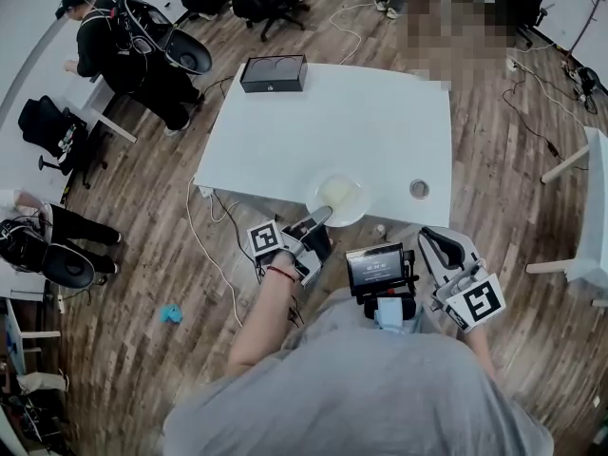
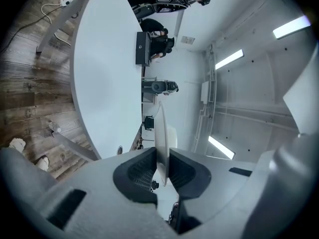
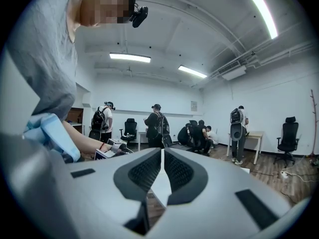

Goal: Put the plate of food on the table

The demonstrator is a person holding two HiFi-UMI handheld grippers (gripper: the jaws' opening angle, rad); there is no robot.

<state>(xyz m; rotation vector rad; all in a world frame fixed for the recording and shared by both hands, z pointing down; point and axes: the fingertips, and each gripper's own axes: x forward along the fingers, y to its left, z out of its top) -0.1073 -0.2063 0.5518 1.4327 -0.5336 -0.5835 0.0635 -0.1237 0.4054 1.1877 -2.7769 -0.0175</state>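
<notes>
Pinching plate (image 1: 340,196) rim, left hand-held gripper (image 2: 160,169)

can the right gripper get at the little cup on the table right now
Probably yes. The right gripper is empty, jaws shut, off the table's near edge; the cup stands close to that edge with bare tabletop around it. It would have to open first.

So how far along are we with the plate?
Done: the plate is picked up and over the near edge of the white table. In hand: the left gripper is shut on its rim. Left: set it down and release; whether it touches the tabletop yet is unclear. The right gripper is shut, empty, off to the side.
</notes>
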